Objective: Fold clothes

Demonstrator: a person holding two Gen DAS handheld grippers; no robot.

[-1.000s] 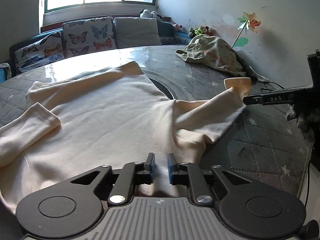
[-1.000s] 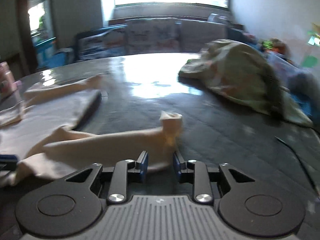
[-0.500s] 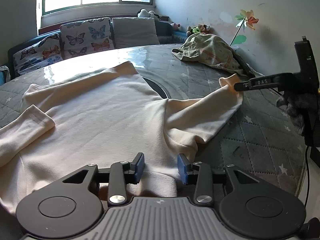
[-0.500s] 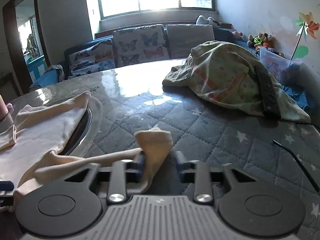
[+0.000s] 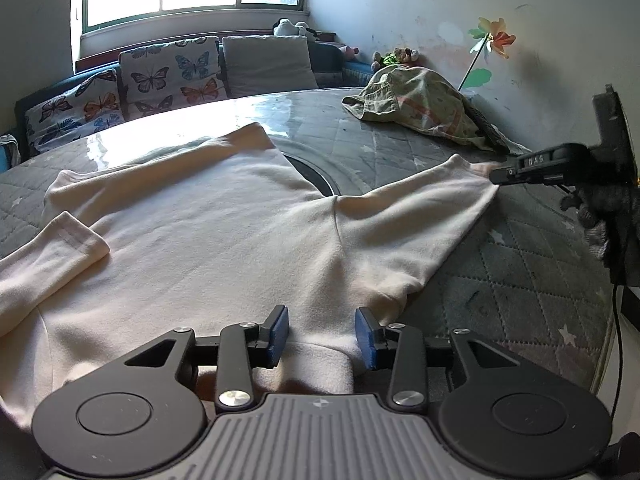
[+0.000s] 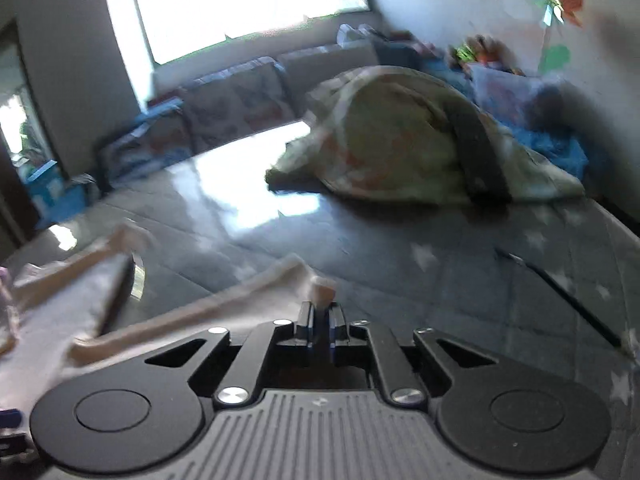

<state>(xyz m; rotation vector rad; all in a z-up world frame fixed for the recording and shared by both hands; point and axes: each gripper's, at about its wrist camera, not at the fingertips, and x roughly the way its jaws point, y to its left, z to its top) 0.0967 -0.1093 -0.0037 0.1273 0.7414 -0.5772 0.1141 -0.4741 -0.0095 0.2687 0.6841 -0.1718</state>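
We have cream long-sleeved top (image 5: 208,232) spread flat on quilted round worktop (image 5: 520,264), ready for folding. Right claw (image 6: 319,320) pressed together on cuff of right sleeve (image 5: 420,204), drawing sleeve out straight, likely so it can fold over body. Left claw (image 5: 321,334) spread, pads either side of raised fabric fold at near edge, not pinching; we judge it poised to anchor or grip. Green patterned garment (image 5: 416,108) heaped at far side, well apart, awaiting turn.

A home living room: butterfly-print sofa cushions (image 5: 160,80), stuffed toys (image 5: 396,56), quilted table (image 5: 520,272).
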